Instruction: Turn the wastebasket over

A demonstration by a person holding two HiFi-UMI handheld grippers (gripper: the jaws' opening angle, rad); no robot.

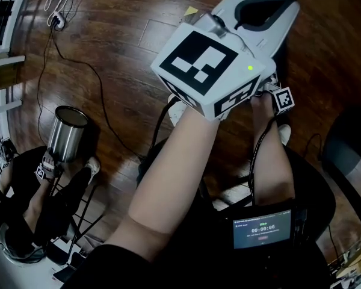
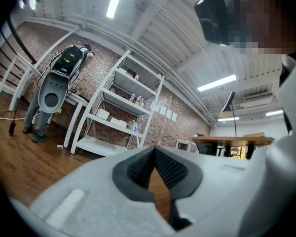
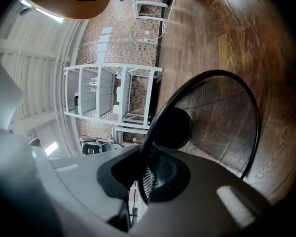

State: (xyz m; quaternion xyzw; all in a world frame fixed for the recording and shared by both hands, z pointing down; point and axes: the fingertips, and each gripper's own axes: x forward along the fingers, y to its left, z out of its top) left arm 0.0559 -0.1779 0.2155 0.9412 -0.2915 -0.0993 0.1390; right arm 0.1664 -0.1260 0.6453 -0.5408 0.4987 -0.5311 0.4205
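The wastebasket (image 3: pixel 222 127) is black wire mesh and lies tilted over the wooden floor, with its open mouth turned to the right gripper view. My right gripper (image 3: pixel 144 174) is shut on its thin black rim (image 3: pixel 155 122), which runs between the two dark pads. In the head view only that gripper's small marker cube (image 1: pixel 283 97) shows, and the basket is hidden behind my left gripper (image 1: pixel 286 2). The left gripper is held high, close to the head camera. It is shut, with nothing between its pads (image 2: pixel 154 149), and it points across the room.
At the left another person holds a shiny metal bin (image 1: pixel 67 132) with a gripper. A cable (image 1: pixel 51 47) trails over the floor. White shelving (image 2: pixel 118 107) stands against the brick wall. A dark chair (image 1: pixel 349 155) is at the right.
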